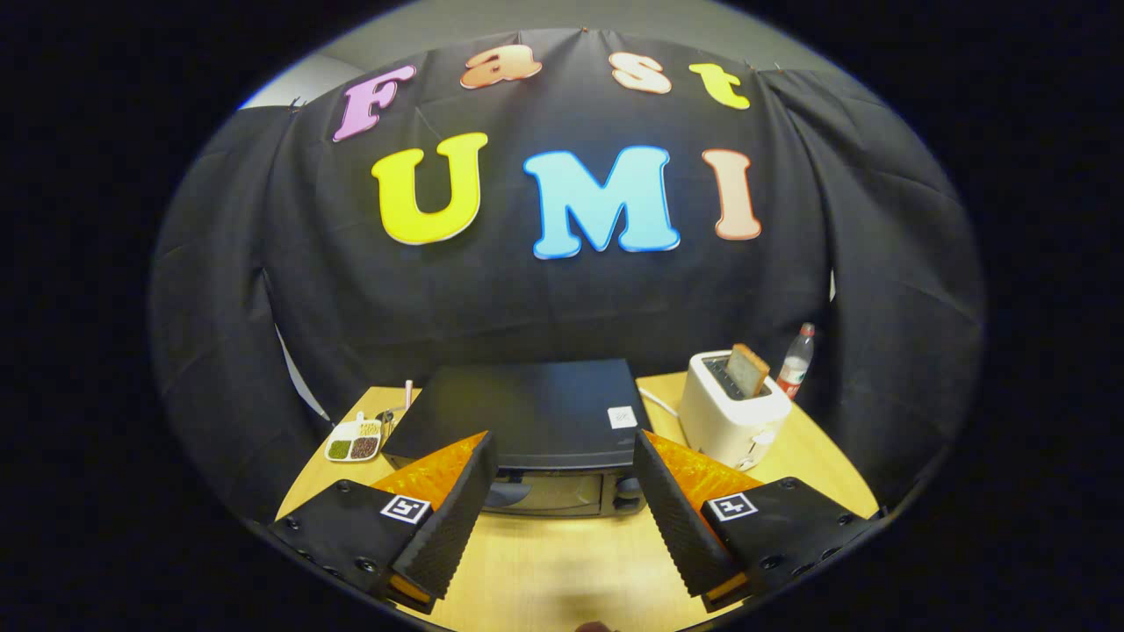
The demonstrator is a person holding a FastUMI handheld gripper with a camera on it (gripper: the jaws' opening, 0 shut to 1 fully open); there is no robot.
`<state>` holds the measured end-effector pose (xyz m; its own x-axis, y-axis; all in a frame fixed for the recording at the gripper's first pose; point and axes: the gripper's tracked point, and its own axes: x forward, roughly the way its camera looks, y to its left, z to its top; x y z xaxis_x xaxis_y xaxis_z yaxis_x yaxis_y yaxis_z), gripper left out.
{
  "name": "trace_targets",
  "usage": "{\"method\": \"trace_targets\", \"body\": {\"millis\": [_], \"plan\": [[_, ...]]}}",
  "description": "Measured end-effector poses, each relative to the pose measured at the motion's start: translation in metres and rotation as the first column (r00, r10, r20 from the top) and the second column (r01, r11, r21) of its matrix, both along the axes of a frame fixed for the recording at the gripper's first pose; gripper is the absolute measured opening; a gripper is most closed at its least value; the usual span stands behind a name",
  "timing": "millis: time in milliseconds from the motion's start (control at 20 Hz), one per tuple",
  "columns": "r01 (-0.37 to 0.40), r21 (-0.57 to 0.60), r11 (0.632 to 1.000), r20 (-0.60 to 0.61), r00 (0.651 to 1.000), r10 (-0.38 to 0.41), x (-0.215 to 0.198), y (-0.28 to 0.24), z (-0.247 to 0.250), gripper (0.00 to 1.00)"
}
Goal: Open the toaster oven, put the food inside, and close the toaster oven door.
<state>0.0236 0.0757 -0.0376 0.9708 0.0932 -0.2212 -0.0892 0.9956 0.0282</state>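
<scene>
Toaster oven (pixel 536 412), black and boxy, sits in the middle of the desk (pixel 562 562), just ahead of the jaws and framed between them. Its door is closed, with the glass front and a handle bar showing low between the two fingers, and dark knobs at the door's right end. A small white label lies on the oven's top near its right rear corner. The gripper (pixel 562 518) hovers over the near part of the desk with its jaws spread wide, holding nothing; bare light wood shows in the gap between the fingers. To the right of the oven, just beside it, stands a white pop-up toaster (pixel 731 420) with a slice of bread (pixel 748 369) sticking up out of its slot, tilted a little. A thin white cord runs on the desk between toaster and oven. Behind the toaster, close to the black cloth wall, stands a clear plastic bottle (pixel 797 362) with a red cap and red label. Left of the oven, near the desk's far left corner, rests a small white divided dish (pixel 353 443) holding green and dark brown fillings in separate compartments; what they are I cannot tell
</scene>
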Motion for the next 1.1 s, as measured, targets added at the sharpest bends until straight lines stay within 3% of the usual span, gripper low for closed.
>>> {"method": "trace_targets", "body": {"millis": [200, 400, 750, 1100], "plan": [[0.062, -0.062, 0.996, 0.178, 0.983, -0.050, -0.030, -0.051, 0.051, 0.98], [0.077, -0.030, 0.997, 0.258, 0.964, -0.067, -0.062, -0.078, 0.074, 0.98], [0.105, -0.056, 0.993, 0.255, 0.963, -0.087, -0.098, -0.108, 0.066, 0.98], [0.044, -0.028, 0.999, 0.283, 0.959, -0.034, -0.103, -0.083, 0.086, 0.98]]}}
